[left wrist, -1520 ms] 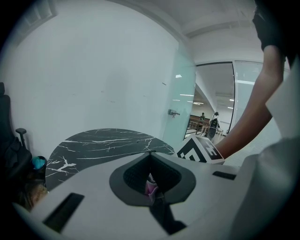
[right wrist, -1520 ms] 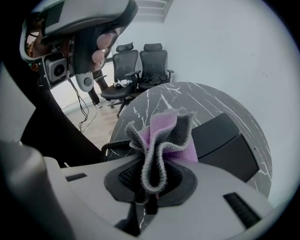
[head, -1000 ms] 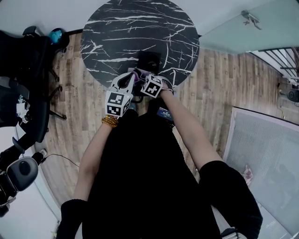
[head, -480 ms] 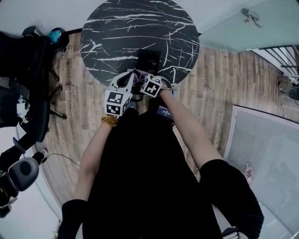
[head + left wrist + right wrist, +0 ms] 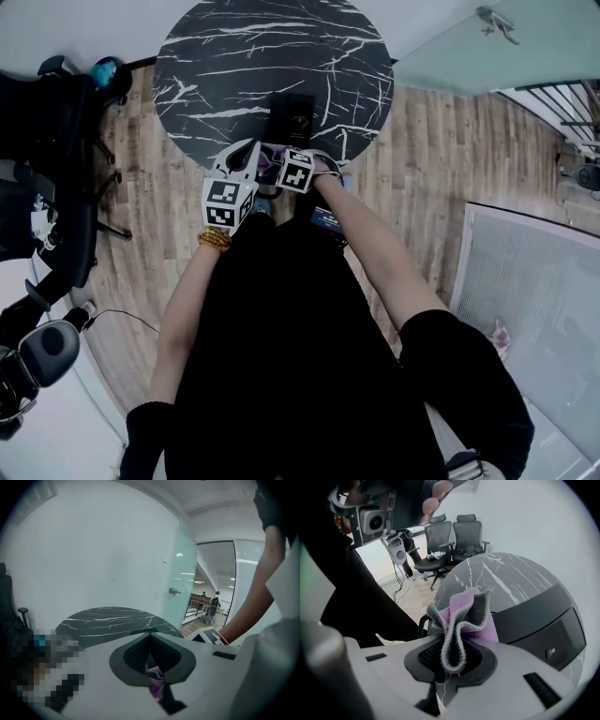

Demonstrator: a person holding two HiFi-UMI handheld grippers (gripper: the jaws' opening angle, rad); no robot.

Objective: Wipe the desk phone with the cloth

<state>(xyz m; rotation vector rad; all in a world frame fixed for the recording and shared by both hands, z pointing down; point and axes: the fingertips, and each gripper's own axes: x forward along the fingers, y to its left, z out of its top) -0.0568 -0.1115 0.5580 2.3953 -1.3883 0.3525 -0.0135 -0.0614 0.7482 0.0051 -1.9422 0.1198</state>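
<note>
The cloth [image 5: 465, 616] was seen bunched and clamped in the right tool [image 5: 449, 660], with a purple corner pinched in the left tool [image 5: 153, 670]. The desk phone [image 5: 293, 116] was spotted on the table [image 5: 225, 56] just ahead of both tools, lying lengthwise away from them and nearer the right.
</note>
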